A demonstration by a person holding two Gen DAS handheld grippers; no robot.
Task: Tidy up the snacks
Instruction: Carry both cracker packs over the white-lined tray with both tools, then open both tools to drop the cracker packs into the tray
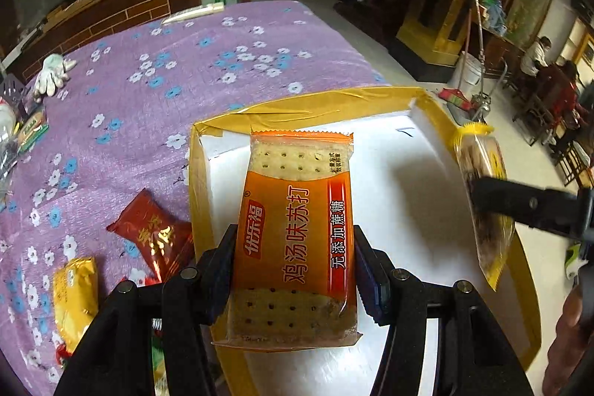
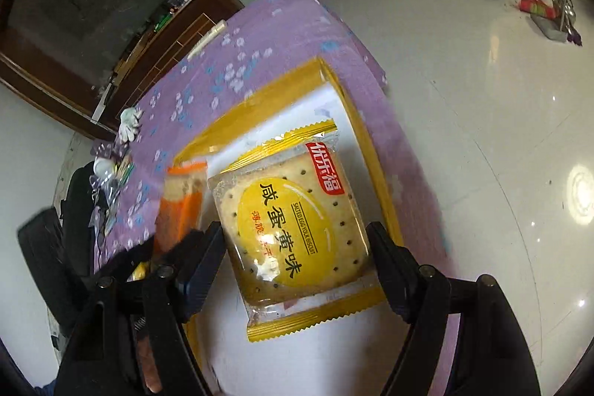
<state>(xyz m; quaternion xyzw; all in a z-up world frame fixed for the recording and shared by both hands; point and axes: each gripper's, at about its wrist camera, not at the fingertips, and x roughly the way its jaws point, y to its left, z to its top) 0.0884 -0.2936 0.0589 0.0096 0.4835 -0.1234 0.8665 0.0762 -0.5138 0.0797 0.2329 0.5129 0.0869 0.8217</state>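
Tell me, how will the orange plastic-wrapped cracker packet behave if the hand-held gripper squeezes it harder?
The orange plastic-wrapped cracker packet probably stays fairly stiff, since it stands straight out between the left hand-held gripper fingers. The perforated crackers visible inside look brittle, so harder pressure may crack them. Its glossy wrapper could be slippery, and the empty crimped ends would likely just crumple.

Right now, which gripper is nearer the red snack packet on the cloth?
Left. The left gripper hangs just beside the red packet; the right gripper is across the box.
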